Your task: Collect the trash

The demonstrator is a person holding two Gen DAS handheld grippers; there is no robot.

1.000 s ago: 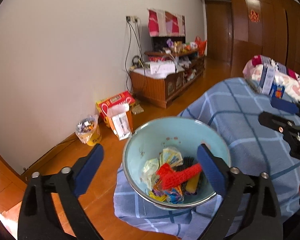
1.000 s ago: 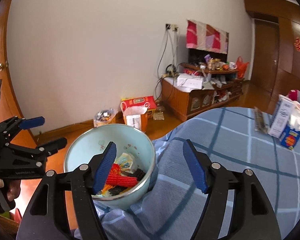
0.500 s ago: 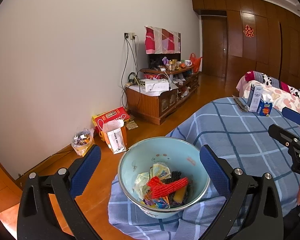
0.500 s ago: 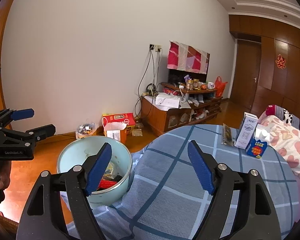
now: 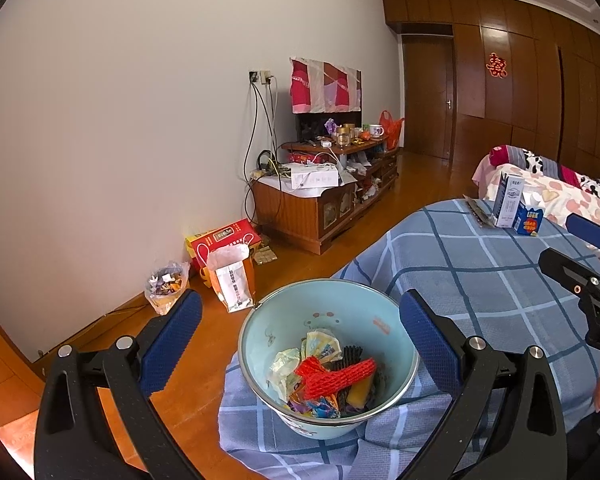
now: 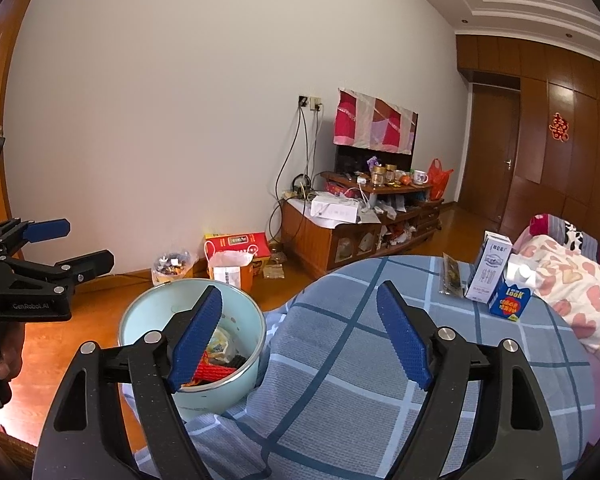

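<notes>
A pale blue bowl stands at the near corner of the blue plaid table. It holds a red foam net, crumpled wrappers and a black piece. My left gripper hovers open above and in front of the bowl, nothing between its pads. My right gripper is open over the cloth, just right of the bowl, also empty. At the table's far side stand a white-blue carton, a small blue box and a dark flat wrapper.
On the wooden floor by the wall are a small bin of wrappers, a paper bag and a red box. A cluttered TV cabinet stands behind. A pink heart quilt lies right of the table.
Both grippers have lifted and tipped upward, so the bowl sits lower in each view. My right gripper has drawn right of the bowl and its jaws stand a little wider.
</notes>
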